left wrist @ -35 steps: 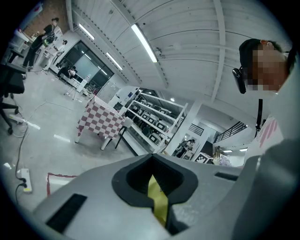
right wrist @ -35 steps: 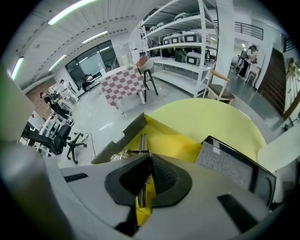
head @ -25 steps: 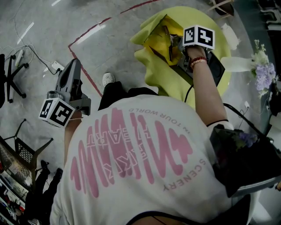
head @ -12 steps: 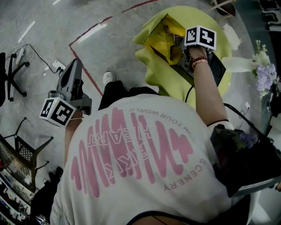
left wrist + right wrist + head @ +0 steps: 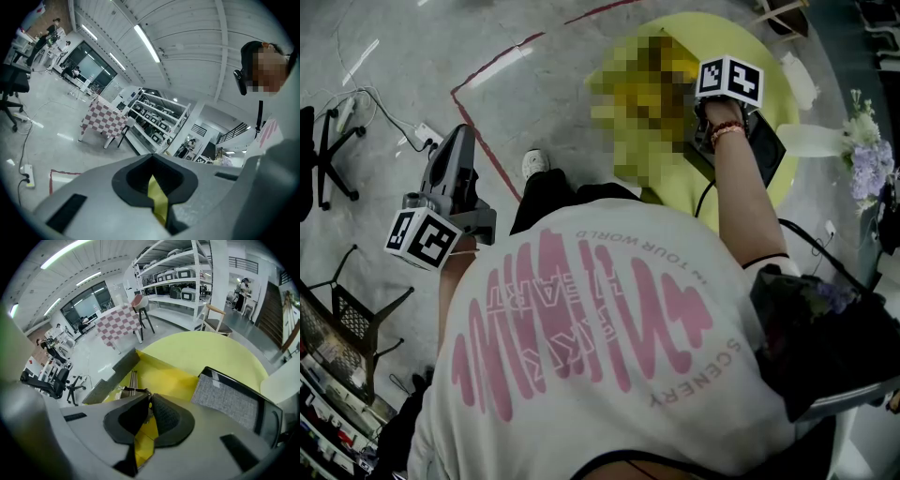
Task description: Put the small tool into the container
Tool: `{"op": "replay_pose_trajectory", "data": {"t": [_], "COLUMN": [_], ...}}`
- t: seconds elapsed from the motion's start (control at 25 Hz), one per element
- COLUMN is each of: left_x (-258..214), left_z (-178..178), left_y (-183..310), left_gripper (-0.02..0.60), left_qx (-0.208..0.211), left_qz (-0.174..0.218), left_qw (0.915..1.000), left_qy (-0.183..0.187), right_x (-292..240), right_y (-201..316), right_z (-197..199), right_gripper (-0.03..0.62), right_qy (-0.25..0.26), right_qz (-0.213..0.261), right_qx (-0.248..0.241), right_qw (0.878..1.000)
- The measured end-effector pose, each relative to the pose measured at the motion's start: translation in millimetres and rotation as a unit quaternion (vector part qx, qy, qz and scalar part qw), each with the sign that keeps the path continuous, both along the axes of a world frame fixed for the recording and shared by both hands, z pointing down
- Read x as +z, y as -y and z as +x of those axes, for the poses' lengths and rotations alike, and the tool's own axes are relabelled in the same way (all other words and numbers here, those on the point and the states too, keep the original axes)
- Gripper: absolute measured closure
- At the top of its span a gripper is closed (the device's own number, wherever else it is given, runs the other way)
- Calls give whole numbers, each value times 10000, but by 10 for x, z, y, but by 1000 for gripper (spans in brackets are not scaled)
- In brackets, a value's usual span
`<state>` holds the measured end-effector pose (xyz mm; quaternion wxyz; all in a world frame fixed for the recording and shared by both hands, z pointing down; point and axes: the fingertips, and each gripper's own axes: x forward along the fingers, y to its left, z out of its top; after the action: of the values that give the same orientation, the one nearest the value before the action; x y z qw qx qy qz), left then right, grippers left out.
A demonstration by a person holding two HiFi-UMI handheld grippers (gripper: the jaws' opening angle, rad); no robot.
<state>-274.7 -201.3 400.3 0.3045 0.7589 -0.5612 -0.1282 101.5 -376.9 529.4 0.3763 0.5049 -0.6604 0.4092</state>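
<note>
In the right gripper view, my right gripper (image 5: 150,398) hangs over the open yellow container (image 5: 161,376) on the round yellow table (image 5: 206,350). Its jaws are closed together, and a thin dark metal tool (image 5: 132,390) sticks out to the left from their tips, just above the container's inside. In the head view its marker cube (image 5: 728,80) shows over the table; a mosaic patch hides the container there. My left gripper (image 5: 461,138) is held out over the floor at the left, shut with nothing in it, and its own view points up at the ceiling.
A black tray with a grey pad (image 5: 234,401) lies right of the container, and a grey flap (image 5: 112,376) borders the container's left side. Red tape lines (image 5: 487,159), a power strip with cable (image 5: 420,139) and chair bases mark the floor. Purple flowers (image 5: 869,161) stand at the right.
My right gripper has edged slightly to the right over the container, still shut. The left gripper has hardly moved.
</note>
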Motion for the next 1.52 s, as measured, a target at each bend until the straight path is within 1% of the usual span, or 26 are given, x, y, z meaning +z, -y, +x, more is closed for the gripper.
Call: {"op": "replay_pose_trajectory", "data": {"t": [0.36,1.08,1.2,1.32,1.52], "left_x": [-12,-25,-33,-26,-28], "left_z": [-24,-64,-63,-78,-129], "left_y": [-21,-96,-100,-117,-144], "left_gripper": [575,575,575,575,575], "left_qx": [-29,-116,-116,-135,-204], "left_qz": [1,-45,-37,-50,-68], "left_qw": [10000,9999,9999,9999,9998], "left_qy": [-15,22,24,29,7], "right_x": [20,49,50,57,64], "right_y": [-5,16,28,34,40], "right_z": [3,57,74,103,127], "right_gripper": [562,559,559,559,580], "right_qy": [-136,-49,-146,-369,-577], "right_qz": [41,21,44,64,76], "right_qx": [2,316,323,252,185], "right_qw": [9999,9995,9994,9990,9981]}}
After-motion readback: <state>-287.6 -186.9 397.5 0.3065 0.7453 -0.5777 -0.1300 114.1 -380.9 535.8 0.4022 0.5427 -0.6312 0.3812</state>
